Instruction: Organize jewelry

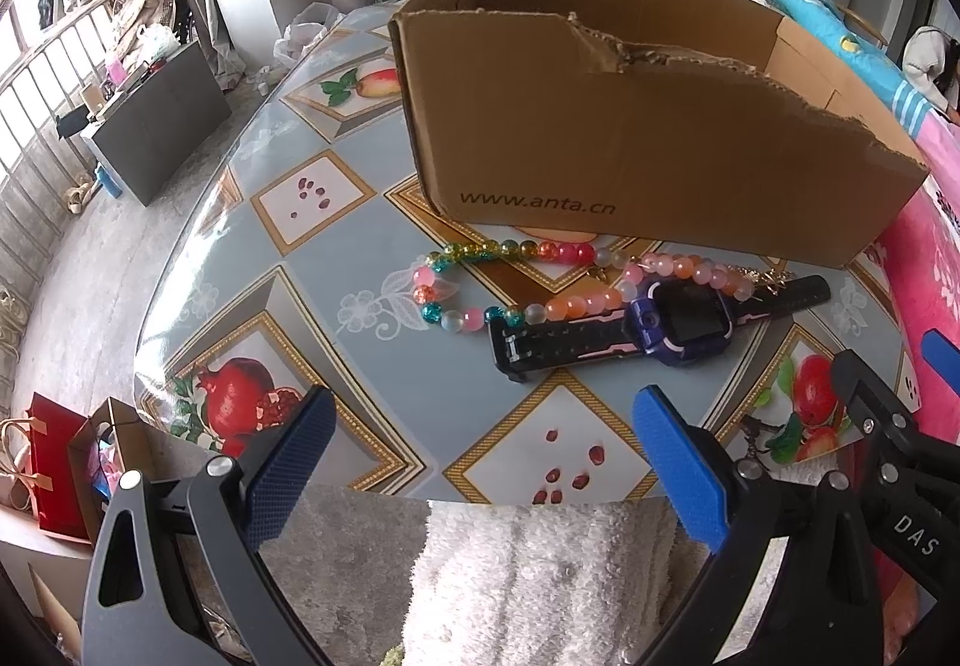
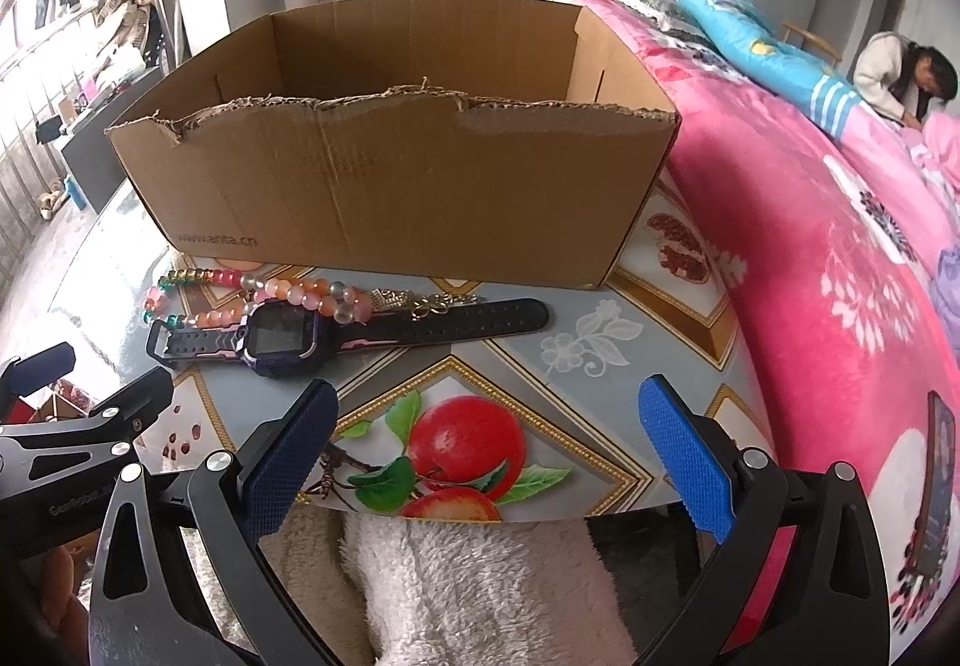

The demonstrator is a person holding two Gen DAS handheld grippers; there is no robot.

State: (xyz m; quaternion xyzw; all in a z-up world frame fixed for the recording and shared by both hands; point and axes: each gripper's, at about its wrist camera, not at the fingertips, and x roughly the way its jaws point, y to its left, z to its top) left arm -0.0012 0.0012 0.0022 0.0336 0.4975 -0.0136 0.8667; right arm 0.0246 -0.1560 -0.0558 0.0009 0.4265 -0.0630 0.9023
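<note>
While both grippers hover with jaws spread wide and nothing between them, the left gripper (image 1: pixel 480 450) and right gripper (image 2: pixel 489 438) hang near the table (image 1: pixel 336 252) edge. A beaded necklace (image 1: pixel 480 279) lies touching a purple watch (image 1: pixel 678 321), just in front of the torn cardboard box (image 2: pixel 420 186).

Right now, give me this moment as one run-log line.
left gripper: open, empty | right gripper: open, empty | smartwatch and bead strand: on table before cardboard box | nothing grasped yet
</note>
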